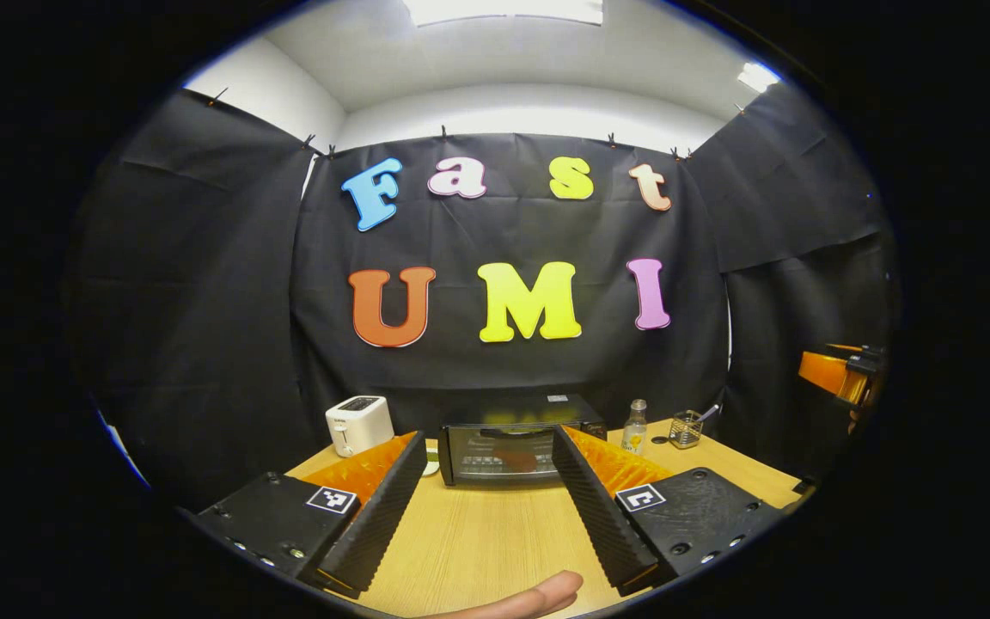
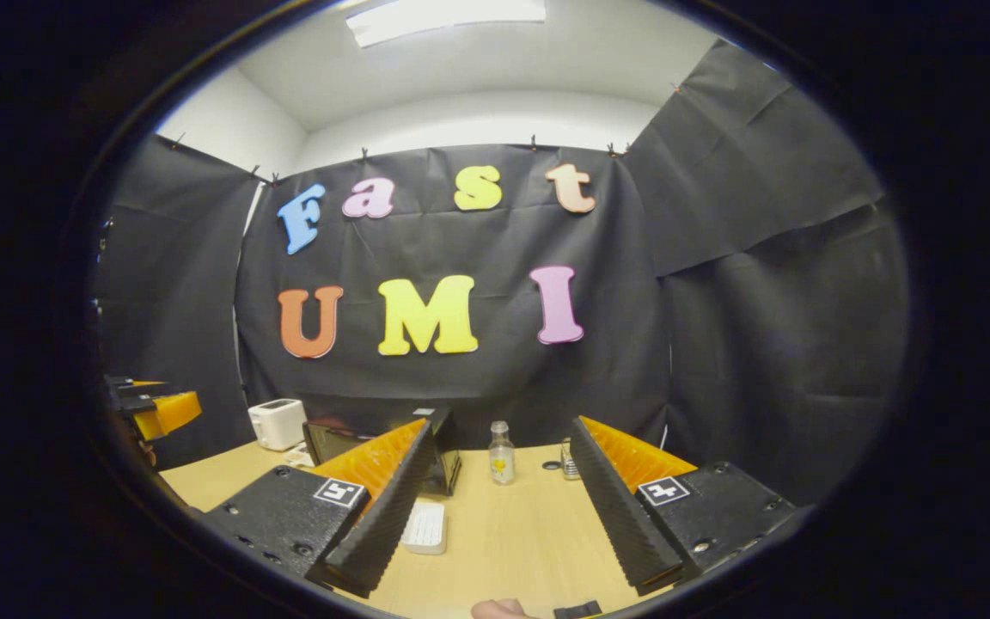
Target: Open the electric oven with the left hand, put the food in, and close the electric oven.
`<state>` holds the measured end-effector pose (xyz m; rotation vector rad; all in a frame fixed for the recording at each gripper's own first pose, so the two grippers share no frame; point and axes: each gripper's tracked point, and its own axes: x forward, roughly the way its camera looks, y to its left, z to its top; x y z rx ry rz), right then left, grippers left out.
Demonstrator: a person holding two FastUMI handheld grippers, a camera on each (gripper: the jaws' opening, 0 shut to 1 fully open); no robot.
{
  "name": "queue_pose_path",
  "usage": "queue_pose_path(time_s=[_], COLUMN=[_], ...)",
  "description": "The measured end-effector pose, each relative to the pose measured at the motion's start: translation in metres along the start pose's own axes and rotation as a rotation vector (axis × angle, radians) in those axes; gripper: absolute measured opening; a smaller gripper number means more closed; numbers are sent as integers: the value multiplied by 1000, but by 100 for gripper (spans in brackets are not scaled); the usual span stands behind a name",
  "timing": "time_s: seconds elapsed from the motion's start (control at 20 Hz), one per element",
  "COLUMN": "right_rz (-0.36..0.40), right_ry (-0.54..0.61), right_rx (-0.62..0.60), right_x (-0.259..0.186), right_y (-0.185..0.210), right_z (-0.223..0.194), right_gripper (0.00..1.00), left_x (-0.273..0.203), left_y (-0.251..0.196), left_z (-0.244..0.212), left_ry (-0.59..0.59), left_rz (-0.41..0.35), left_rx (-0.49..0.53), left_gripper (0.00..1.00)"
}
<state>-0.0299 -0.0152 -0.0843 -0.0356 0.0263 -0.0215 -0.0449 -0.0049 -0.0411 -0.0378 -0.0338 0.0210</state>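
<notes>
Facing the electric oven (image 1: 512, 451) at the back of the wooden surface (image 1: 486, 542), my left fingers (image 1: 488, 507) were spread wide, holding nothing. Its door was shut, something reddish showing behind the glass. My right fingers (image 2: 499, 516) were likewise spread, a small bottle (image 2: 502, 464) between them farther off.
</notes>
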Motion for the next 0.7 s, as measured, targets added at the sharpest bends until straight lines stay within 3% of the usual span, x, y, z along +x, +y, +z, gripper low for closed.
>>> queue_pose_path(time_s=[0.2,0.25,0.3,0.35,0.7], right_rz=[19,23,28,32,47], right_ry=[2,-3,-11,-19,-16], right_rx=[1,4,6,7,-5], right_x=[-1,-3,-3,-3,-4], right_y=[11,13,15,18,26], right_z=[-3,-2,0,2,-4], right_gripper=[100,96,100,96,100], left_x=[-11,-13,-14,-16,-15], left_y=[3,4,4,5,11], left_z=[-3,-3,-4,-4,-17], left_ry=[-7,-8,-9,-11,20], left_rz=[0,1,1,-1,9], left_rx=[-17,-12,-9,-7,-6], left_gripper=[94,94,94,94,94])
